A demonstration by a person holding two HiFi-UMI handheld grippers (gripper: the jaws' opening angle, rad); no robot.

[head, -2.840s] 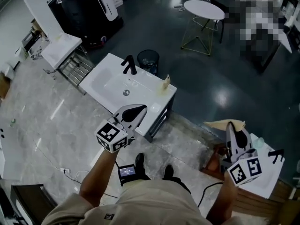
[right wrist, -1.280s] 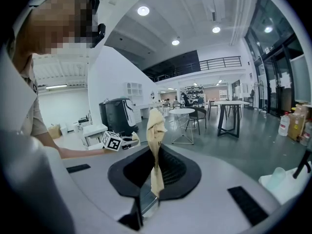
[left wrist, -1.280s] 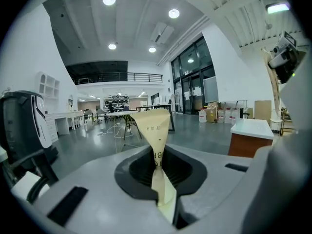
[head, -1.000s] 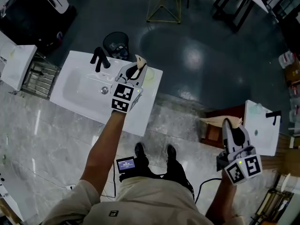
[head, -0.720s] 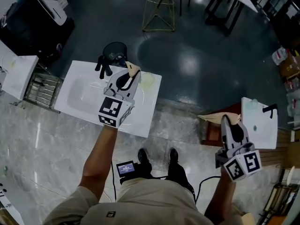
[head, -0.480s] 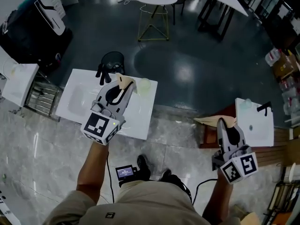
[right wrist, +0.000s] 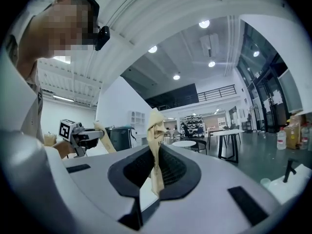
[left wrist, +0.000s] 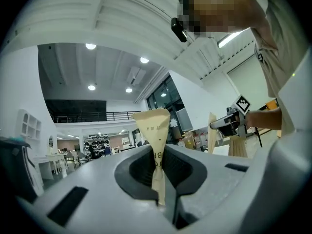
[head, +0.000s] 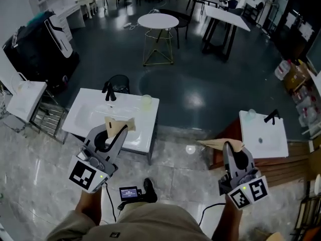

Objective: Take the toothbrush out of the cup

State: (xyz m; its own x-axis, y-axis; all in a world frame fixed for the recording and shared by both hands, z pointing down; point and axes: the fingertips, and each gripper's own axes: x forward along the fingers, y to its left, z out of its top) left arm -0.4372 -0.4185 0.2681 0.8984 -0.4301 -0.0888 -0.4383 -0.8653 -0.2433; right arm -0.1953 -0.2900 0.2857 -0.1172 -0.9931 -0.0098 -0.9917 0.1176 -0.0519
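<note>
Wide shot first: a dark glossy floor (head: 200, 84) stretches out far ahead of both tools, and pale marble flooring (head: 40, 134) lies under and to the left of the left tool. Right beyond the left tool's tips sits a white sink worktop (head: 85, 117) with a black tap (head: 108, 90) at its far edge. A second sink worktop (head: 266, 144) lies just ahead and right of the right tool. Far out in front stands a round white table (head: 158, 20), and a black bin (head: 119, 82) sits behind the first sink.

Now the tools. The left tool (head: 118, 130) is held out level, and its own view shows the jaws pressed together (left wrist: 159, 172), pinching a tan paper strip (left wrist: 153, 130) that stands up between them. The right tool (head: 228, 148) does the same: its jaws are clamped (right wrist: 153, 174) on a second paper strip (right wrist: 156, 130), which is crumpled at the top. Each tool shows in the other's view, off to the side and well apart.

And the prize: the cup (head: 146, 102) stands on the far right corner of the first worktop, ahead of the left tool and well clear of it. The toothbrush is too small to make out from here. Another cup (head: 251, 113) sits on the far left corner of the second worktop.
</note>
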